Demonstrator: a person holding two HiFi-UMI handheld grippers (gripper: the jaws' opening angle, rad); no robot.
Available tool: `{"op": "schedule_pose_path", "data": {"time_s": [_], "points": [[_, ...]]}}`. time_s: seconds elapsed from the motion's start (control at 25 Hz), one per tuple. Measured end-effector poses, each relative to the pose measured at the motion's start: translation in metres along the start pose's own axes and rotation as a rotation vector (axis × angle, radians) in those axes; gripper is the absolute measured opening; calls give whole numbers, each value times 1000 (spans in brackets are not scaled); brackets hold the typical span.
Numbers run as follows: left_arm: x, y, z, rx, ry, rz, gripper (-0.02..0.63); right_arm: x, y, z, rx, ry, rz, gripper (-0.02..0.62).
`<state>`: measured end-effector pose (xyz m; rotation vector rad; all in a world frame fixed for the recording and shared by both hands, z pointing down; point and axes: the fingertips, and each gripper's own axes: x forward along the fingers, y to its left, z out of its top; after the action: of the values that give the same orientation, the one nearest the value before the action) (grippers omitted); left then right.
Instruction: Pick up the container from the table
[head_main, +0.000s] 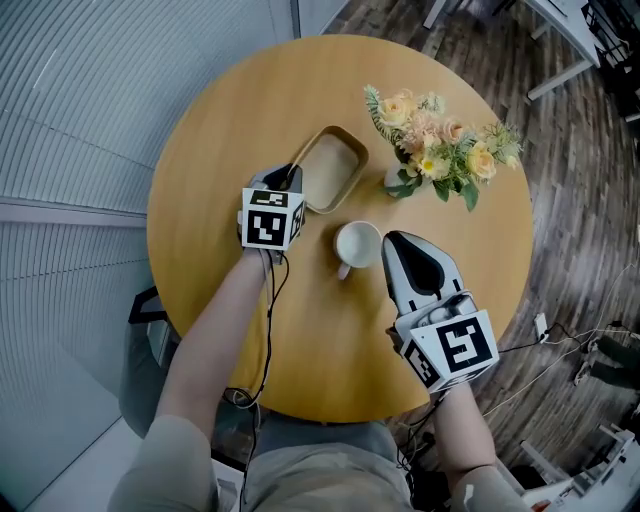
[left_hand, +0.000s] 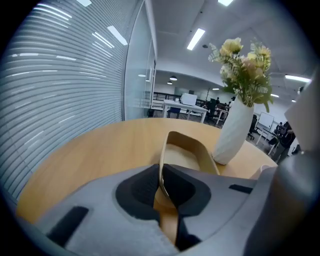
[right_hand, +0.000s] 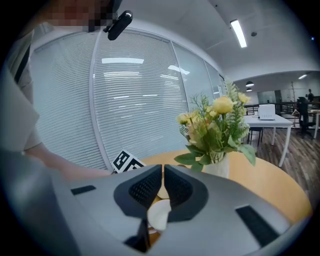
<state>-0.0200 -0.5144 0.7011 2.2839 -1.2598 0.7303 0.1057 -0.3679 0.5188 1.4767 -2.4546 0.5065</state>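
Note:
The container (head_main: 335, 165) is a shallow tan oblong tray on the round wooden table (head_main: 220, 130). My left gripper (head_main: 290, 182) is at its near-left end, shut on the tray's thin rim. In the left gripper view, the rim of the container (left_hand: 187, 152) runs between the dark pads (left_hand: 142, 187) of the left gripper (left_hand: 161, 187), which press on it from both sides. My right gripper (head_main: 392, 242) is shut with nothing in it, and its tip is just right of a white cup (head_main: 357, 244). In the right gripper view, the cup (right_hand: 159, 215) shows below the right gripper (right_hand: 163, 172).
A white vase of yellow and pink flowers (head_main: 440, 145) stands right of the container, close to its far end, and rises beside it (left_hand: 232, 132) in the left gripper view. The table edge curves round on all sides. Slatted blinds and wood floor surround it.

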Motion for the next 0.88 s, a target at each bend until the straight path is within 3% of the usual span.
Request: {"op": "schedule_pose_path", "data": {"time_s": [0.4,0.68,0.88], "points": [[-89,-14,76,53,-170,21,41,-34,13,50,-42,-64,-50,34],[-195,-30,140,59,-353,42,41,-74,31,102,-63,-164,-85,34],[-277,-43,188,115,-489,54,41,-105,50,150,-107,-256,-109,34]]}}
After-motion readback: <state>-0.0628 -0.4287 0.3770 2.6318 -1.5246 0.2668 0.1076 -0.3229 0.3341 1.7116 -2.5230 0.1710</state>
